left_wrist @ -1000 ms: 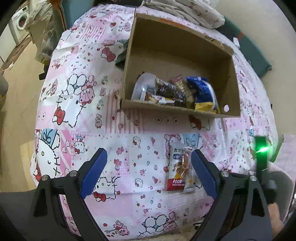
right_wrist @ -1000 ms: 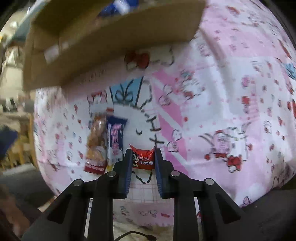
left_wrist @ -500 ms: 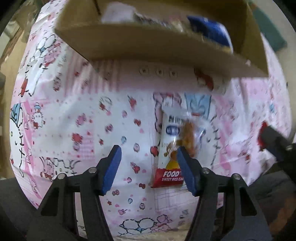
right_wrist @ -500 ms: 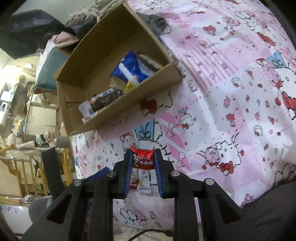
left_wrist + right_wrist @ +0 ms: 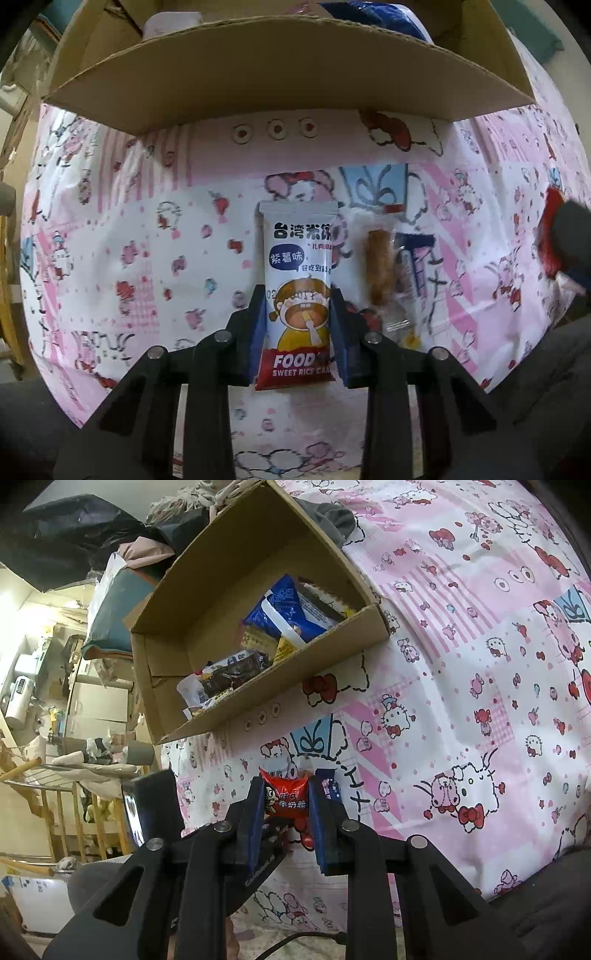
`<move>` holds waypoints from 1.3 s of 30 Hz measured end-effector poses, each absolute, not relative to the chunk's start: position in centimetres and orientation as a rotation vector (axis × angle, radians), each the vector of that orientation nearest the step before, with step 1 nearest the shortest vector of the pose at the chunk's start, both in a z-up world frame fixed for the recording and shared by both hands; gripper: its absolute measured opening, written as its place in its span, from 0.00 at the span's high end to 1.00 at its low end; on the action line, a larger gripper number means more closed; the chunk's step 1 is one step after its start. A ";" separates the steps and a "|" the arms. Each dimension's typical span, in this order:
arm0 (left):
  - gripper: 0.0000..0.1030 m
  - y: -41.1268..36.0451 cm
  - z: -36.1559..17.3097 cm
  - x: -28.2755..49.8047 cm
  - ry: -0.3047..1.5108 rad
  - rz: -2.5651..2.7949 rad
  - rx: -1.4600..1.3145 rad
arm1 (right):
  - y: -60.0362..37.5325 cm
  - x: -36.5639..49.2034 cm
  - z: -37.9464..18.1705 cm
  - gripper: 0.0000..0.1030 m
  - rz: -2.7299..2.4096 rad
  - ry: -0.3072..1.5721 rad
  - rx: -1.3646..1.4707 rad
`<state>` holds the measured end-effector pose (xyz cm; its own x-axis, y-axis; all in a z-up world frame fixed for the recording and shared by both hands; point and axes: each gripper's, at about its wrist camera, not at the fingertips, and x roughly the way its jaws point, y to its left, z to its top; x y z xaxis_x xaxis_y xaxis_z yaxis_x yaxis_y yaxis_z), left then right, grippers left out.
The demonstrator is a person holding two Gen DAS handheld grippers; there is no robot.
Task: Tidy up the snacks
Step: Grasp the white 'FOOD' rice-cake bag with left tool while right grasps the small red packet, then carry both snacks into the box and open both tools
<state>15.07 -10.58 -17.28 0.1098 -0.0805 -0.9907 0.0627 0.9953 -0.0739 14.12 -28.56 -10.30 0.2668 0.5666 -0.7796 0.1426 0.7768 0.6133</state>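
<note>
The left gripper (image 5: pixel 297 325) points straight down at the bed, and its jaws have just been closing — the blue pads now sit against both long edges of the rice cake packet (image 5: pixel 298 291), clamping its lower half. The packet lies flat on the sheet, its long axis running away from the gripper toward the box, printed side up with the red "FOOD" band nearest the camera. Just beside it on the right lies a clear-wrapped fried snack (image 5: pixel 380 273), parallel to it, with another blue-printed wrapper tucked against its far side.

The right gripper (image 5: pixel 286 799) is clenched on a small red candy pouch (image 5: pixel 286 794), held clear above the sheet, its label facing the camera.

The cardboard box (image 5: pixel 295 672) stands open on the bed beyond both grippers — inside, heaped against the near wall, are a blue bag (image 5: pixel 284 613), dark brown wrappers and several paler packets.

The pink cartoon-print bedsheet (image 5: pixel 461 664) covers the whole surface; left of it the right wrist view shows a cluttered room with wooden railings and stacked boxes
</note>
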 end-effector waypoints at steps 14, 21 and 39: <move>0.73 -2.5 -12.8 12.6 1.384 -0.036 -0.110 | -27.1 14.0 -10.5 0.76 0.313 1.305 0.621; 0.73 0.3 -7.1 14.1 1.234 -0.038 -0.142 | -27.4 14.3 -10.2 0.76 0.309 1.280 0.630; 0.73 -1.4 -3.4 25.9 1.030 -0.101 -0.143 | -29.7 22.3 -5.5 0.76 0.270 1.035 0.460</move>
